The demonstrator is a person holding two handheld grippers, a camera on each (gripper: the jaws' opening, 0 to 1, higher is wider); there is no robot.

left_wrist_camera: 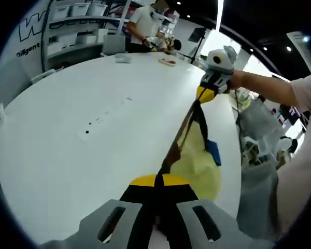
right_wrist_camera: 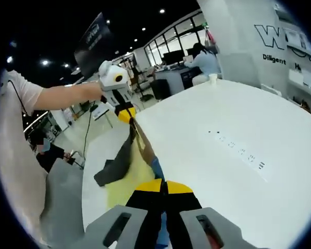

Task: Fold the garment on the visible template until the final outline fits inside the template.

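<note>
garment lifted and stretched, not yet laid down

i have the white table [left_wrist_camera: 83, 135] spread under both views, with a row of small dark marks [right_wrist_camera: 238, 148] printed across it; i can't make out a full template outline from here, so i judge those marks to be part of it. the garment [left_wrist_camera: 197, 155], yellow with black and a bit of blue, hangs above the table's near edge, pulled taut between my two tools. in the left gripper view my left gripper [left_wrist_camera: 155, 212] is clamped on one black-and-yellow end, and the right gripper [left_wrist_camera: 216, 72] shows across the frame pinching the other end. the right gripper view mirrors it: right gripper [right_wrist_camera: 163, 218] closed on cloth, left gripper [right_wrist_camera: 116, 85] gripping the far end.

i'd call this the spreading step, before any fold. next i need to carry the cloth over the marks and lower it flat, keeping the tension even so it doesn't bunch.

writing: large white letters starting "w" on the back wall [right_wrist_camera: 272, 33], with "diligent" beneath; the left gripper view catches "…lligent". the rest is cut off.
</note>
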